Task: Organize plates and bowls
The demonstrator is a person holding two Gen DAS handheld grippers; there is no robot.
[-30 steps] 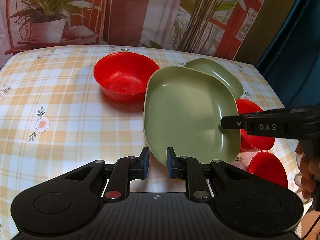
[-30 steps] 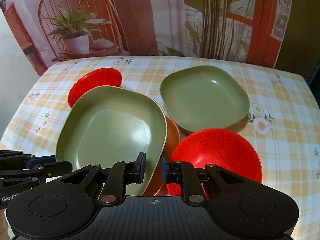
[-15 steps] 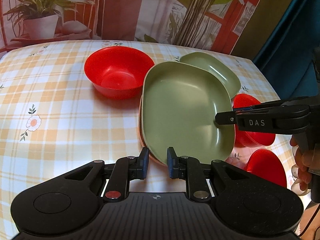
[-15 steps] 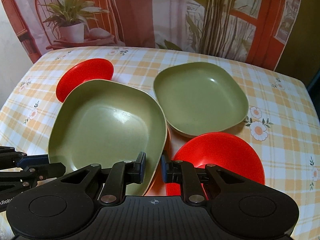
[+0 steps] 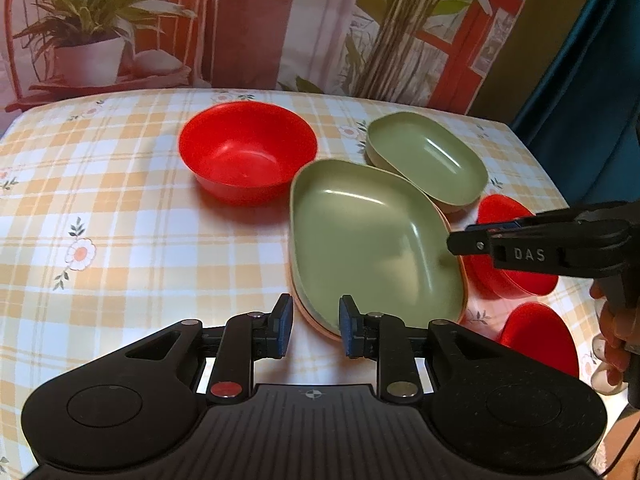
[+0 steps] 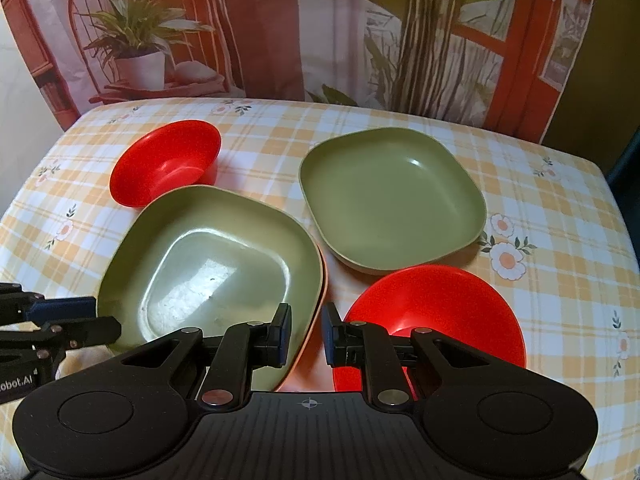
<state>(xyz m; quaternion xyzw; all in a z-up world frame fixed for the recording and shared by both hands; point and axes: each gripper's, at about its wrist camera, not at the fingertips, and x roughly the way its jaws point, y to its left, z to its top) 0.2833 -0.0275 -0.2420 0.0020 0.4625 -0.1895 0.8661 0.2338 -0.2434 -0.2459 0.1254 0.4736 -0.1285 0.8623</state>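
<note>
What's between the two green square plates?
Nothing: in the right wrist view only bare checked tablecloth separates the near green square plate from the far green square plate.

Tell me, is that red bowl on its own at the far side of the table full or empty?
Empty. The red bowl stands upright and its bare, shiny inside shows nothing in it.

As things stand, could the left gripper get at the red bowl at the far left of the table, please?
Probably yes. The red bowl stands alone on bare tablecloth, ahead and left of the left gripper, whose jaws are opening around the near green plate's rim. Nothing lies between once it lets go.
</note>
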